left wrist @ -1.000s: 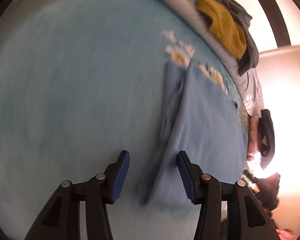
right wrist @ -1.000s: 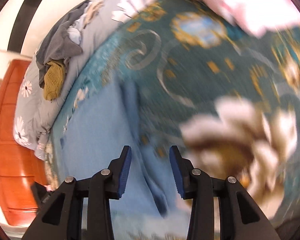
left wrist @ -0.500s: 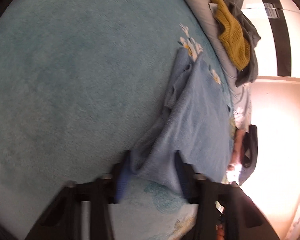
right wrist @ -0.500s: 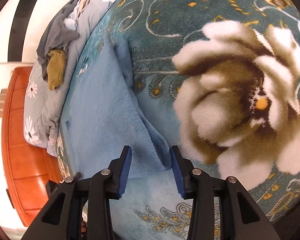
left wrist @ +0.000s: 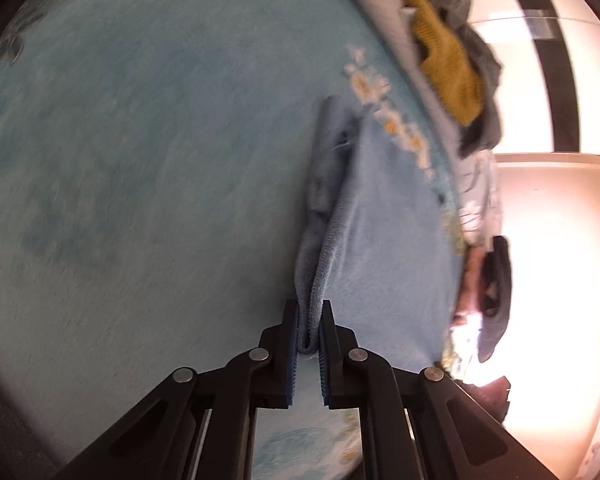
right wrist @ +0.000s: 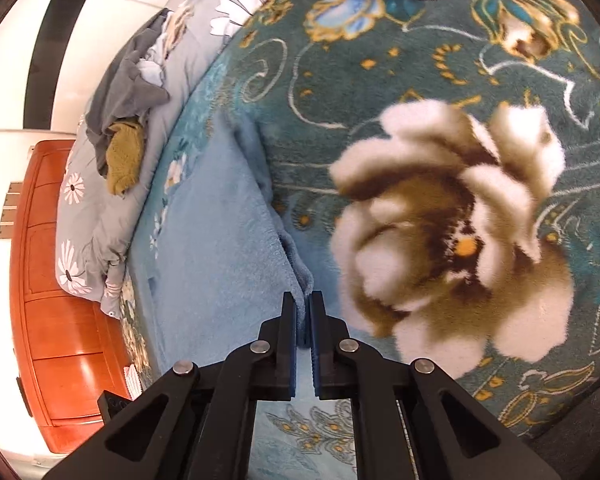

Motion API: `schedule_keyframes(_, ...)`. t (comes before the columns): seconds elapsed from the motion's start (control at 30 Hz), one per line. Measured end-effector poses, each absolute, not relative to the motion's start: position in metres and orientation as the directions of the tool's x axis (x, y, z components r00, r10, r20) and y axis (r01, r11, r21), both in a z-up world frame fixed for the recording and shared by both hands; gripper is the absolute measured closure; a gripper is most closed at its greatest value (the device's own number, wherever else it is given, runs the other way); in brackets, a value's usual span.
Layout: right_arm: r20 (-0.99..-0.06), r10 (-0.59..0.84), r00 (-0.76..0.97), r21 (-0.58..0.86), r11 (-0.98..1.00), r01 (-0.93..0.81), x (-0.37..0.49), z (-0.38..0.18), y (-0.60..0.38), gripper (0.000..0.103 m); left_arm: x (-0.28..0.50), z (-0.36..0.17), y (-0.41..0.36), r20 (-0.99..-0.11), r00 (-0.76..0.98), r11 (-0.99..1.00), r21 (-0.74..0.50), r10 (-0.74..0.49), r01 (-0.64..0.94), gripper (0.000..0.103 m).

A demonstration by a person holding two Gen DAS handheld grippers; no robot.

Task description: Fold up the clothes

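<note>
A blue garment (left wrist: 384,240) lies on a floral blanket (right wrist: 420,92) covering a bed, each near corner pinched: the left gripper (left wrist: 309,322) is clamped on one, the right gripper (right wrist: 302,312) on the other. Beyond, grey and mustard clothes (right wrist: 120,136) sit heaped on a daisy-print quilt (right wrist: 80,216).

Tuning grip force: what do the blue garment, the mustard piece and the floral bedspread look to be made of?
Blue garment: soft fleece or terry, matte, fuzzy nap, stitched hem; jaws of both grippers shut on its edge.
Mustard piece: chunky knit, ribbed texture, probably wool or acrylic.
Floral bedspread: plush pile, slightly sheeny, likely polyester.
</note>
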State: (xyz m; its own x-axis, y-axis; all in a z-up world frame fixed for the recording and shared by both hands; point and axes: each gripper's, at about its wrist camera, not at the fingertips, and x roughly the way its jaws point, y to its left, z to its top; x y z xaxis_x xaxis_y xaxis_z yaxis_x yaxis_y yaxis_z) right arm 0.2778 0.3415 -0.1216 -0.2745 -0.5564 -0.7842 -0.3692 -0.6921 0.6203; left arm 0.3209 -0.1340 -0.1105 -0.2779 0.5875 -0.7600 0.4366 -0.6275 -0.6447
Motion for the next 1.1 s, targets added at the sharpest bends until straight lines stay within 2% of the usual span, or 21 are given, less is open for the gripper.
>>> schedule_keyframes(0.07, -0.786, -0.555, -0.273, 0.618, -0.694, -0.37, 0.278, -0.121, 0.339, 0.098, 0.322, -0.107, -0.136, -0.768, -0.287, -0.626, -0.636, 0.573, 0.451, 0.09)
schedule_keyframes(0.2, -0.794, -0.547, -0.265, 0.608, -0.712, -0.351, 0.275, -0.116, 0.337, 0.098, 0.323, -0.086, -0.151, -0.819, -0.321, -0.686, -0.574, 0.476, 0.447, 0.091)
schedule_keyframes(0.27, -0.805, -0.535, -0.255, 0.593, -0.729, -0.343, 0.273, -0.114, 0.335, 0.098, 0.318, -0.07, -0.15, -0.817, -0.354, -0.706, -0.573, 0.455, 0.415, 0.092)
schedule_keyframes(0.4, -0.824, -0.508, -0.25, 0.566, -0.747, -0.349, 0.271, -0.109, 0.331, 0.098, 0.296, -0.051, -0.11, -0.797, -0.347, -0.759, -0.59, 0.494, 0.275, 0.092)
schedule_keyframes(0.63, -0.839, -0.473, -0.269, 0.542, -0.767, -0.343, 0.266, -0.087, 0.321, 0.098, 0.288, -0.077, -0.01, -0.8, -0.181, -0.798, -0.593, 0.571, 0.103, 0.092)
schedule_keyframes(0.83, -0.841, -0.465, -0.277, 0.532, -0.802, -0.271, 0.257, -0.059, 0.298, 0.098, 0.296, -0.103, 0.02, -0.837, -0.125, -0.831, -0.545, 0.533, 0.107, 0.092)
schedule_keyframes(0.97, -0.84, -0.462, -0.284, 0.527, -0.82, -0.223, 0.244, -0.04, 0.274, 0.098, 0.297, -0.103, 0.015, -0.82, -0.119, -0.811, -0.572, 0.56, 0.12, 0.092)
schedule_keyframes(1.1, -0.834, -0.468, -0.291, 0.52, -0.844, -0.133, 0.225, -0.018, 0.235, 0.098, 0.304, -0.11, -0.017, -0.763, -0.148, -0.738, -0.646, 0.629, 0.194, 0.091)
